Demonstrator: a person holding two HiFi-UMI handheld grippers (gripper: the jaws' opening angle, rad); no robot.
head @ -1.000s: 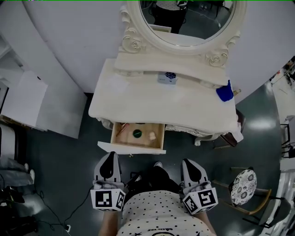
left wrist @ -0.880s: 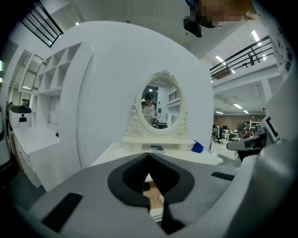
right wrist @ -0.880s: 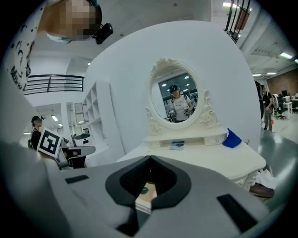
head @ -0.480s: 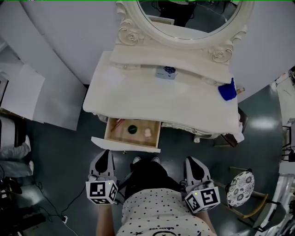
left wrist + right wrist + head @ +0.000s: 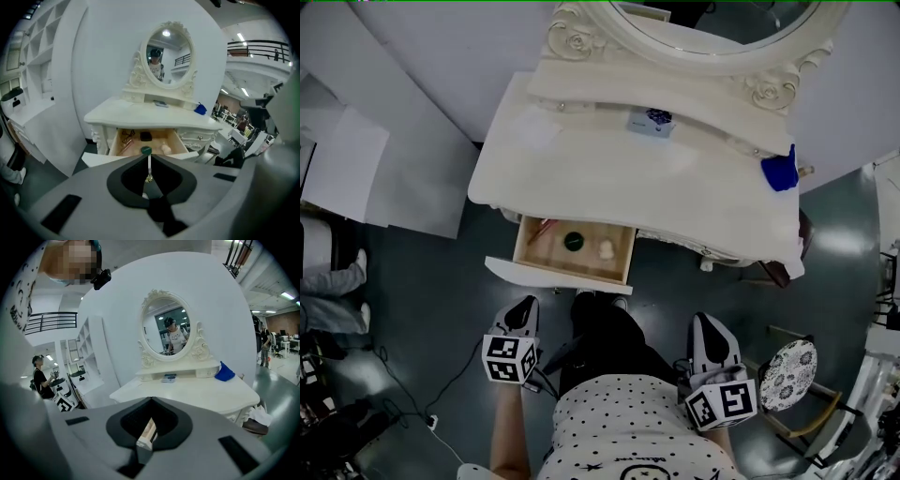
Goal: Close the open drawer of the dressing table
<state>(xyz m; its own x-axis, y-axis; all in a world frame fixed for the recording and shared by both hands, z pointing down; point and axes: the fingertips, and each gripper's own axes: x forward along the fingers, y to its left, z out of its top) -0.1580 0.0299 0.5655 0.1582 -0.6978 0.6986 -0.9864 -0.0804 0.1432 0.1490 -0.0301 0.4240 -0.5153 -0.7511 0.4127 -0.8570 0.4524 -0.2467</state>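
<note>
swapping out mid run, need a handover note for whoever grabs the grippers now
Left gripper: jaws shut, nothing clearly held. It sits just short of the drawer front, not touching it.
Right gripper: jaws together, low on the right, clear of the dressing table.
Drawer: pulled out under the left part of the table top, with a dark round thing and a pale lump inside.
Done: nothing yet.
Left: push the drawer front in until it is flush.

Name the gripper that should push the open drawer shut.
Left. The left gripper sits just before the open drawer, facing it; the right gripper stands off to its side.
</note>
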